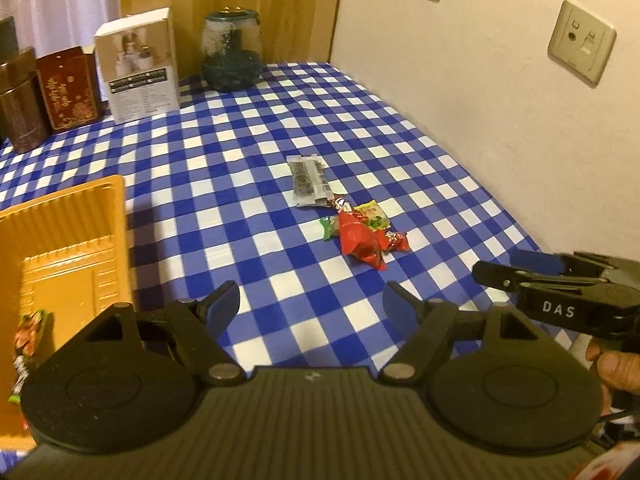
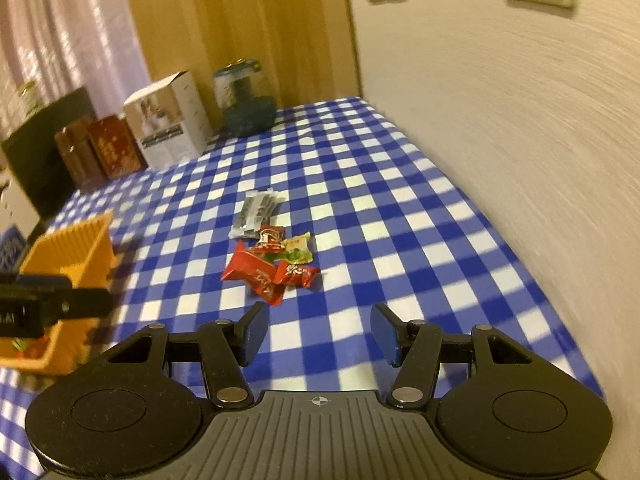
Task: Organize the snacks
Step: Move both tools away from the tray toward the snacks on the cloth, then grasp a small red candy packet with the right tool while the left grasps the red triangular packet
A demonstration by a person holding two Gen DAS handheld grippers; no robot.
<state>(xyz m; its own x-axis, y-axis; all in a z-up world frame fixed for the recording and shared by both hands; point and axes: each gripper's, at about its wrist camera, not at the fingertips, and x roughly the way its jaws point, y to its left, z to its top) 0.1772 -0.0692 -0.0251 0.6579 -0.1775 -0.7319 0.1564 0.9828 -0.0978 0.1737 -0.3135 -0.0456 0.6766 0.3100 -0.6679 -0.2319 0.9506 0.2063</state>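
Right gripper (image 2: pixel 318 334) and left gripper (image 1: pixel 310 306) part-open, empty. Snack pile (image 2: pixel 272 266) at 12 o'clock; should approach low, pinch single red packet (image 2: pixel 252 274).

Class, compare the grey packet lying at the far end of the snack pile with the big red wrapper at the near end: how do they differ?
The grey packet is long, flat and rectangular with a dark speckled panel; the big red wrapper is crumpled and irregular. The grey packet lies farther from the grippers, toward the jar; the red wrapper lies nearest them, with other small sweets beside it. Both rest loose on the checked tablecloth, outside the orange tray.
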